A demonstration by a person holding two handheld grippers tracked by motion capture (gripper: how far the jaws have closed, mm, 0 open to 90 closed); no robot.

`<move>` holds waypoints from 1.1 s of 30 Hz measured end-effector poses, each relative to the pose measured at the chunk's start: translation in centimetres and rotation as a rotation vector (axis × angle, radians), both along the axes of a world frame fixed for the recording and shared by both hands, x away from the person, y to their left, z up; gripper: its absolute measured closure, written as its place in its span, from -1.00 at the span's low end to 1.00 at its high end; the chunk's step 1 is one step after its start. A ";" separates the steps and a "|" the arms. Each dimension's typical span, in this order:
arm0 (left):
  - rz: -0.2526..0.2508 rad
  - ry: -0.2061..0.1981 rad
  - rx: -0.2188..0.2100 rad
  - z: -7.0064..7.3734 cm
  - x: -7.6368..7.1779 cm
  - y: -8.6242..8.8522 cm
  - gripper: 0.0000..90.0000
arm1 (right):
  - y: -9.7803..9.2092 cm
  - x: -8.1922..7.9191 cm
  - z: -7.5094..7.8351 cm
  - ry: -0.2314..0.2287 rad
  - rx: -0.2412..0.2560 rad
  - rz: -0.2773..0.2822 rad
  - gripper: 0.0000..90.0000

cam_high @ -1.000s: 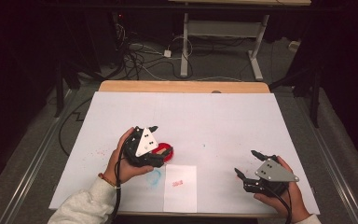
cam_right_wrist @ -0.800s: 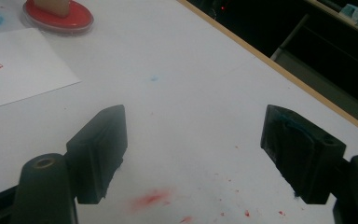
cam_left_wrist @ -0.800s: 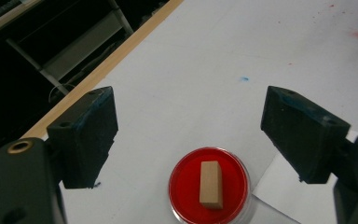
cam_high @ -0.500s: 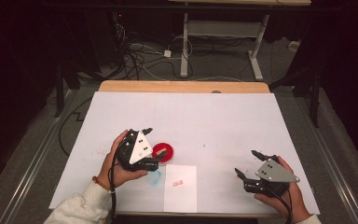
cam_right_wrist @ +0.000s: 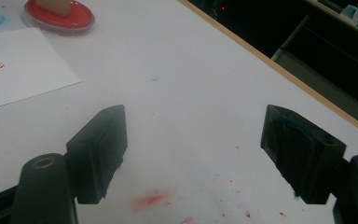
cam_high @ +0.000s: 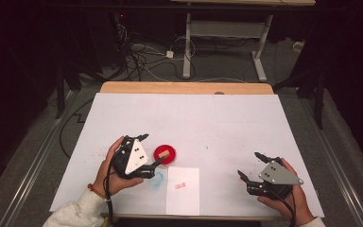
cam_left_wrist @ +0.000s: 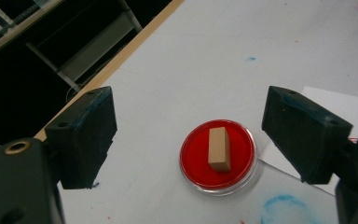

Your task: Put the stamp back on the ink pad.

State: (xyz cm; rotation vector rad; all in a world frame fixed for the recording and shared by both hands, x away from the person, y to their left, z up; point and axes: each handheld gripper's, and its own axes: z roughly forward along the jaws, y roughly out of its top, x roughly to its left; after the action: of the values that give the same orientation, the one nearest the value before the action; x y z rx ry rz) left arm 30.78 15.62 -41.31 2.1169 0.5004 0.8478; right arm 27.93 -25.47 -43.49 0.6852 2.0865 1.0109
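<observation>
A small wooden stamp block [cam_left_wrist: 218, 149] lies on a round red ink pad [cam_left_wrist: 192, 156] on the white table. My left gripper [cam_left_wrist: 191, 114] is open, its jaws wide apart just short of the pad and touching nothing. From above, the left gripper [cam_high: 152, 150] is immediately left of the ink pad [cam_high: 159, 158]. A white sheet of paper [cam_high: 183, 198] with a red stamp print [cam_high: 179, 185] lies in front of the pad. My right gripper [cam_high: 248, 164] rests open and empty near the front right; in its own view the right gripper [cam_right_wrist: 193, 144] faces bare table.
A blue smear [cam_high: 158, 179] marks the table beside the paper's left edge. Red ink specks [cam_right_wrist: 154, 198] dot the surface under the right gripper. The table's wooden far edge [cam_high: 184, 87] borders a dark floor with cables and desk legs.
My left gripper has drawn back to the left from the ink pad, uncovering the pad and the stamp on it. The right gripper has stayed put.
</observation>
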 end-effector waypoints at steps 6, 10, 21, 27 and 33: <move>0.005 -0.006 0.005 -0.5 -0.6 0.8 -0.61 | 0.0 0.0 0.0 0.002 0.000 0.001 -0.49; 0.011 0.000 0.002 -0.9 -0.8 1.3 -0.61 | 0.0 0.0 0.0 0.000 0.001 -0.002 -0.49; 0.034 0.019 0.027 -1.9 -1.3 2.7 -0.61 | 0.0 0.1 -0.2 0.003 -0.006 -0.006 -0.49; 0.047 0.037 0.028 -2.6 -1.6 3.4 -0.61 | -0.2 0.0 -0.3 0.006 -0.006 -0.015 -0.49; 0.060 0.060 0.033 -3.7 -1.8 4.0 -0.61 | -0.5 -0.1 -0.5 0.013 -0.003 -0.025 -0.49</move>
State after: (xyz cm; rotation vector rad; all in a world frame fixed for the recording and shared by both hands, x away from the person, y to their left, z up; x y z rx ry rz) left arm 28.94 19.64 -45.02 2.1725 0.5873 0.8329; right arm 27.85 -25.93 -43.95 0.7161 2.0850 0.9923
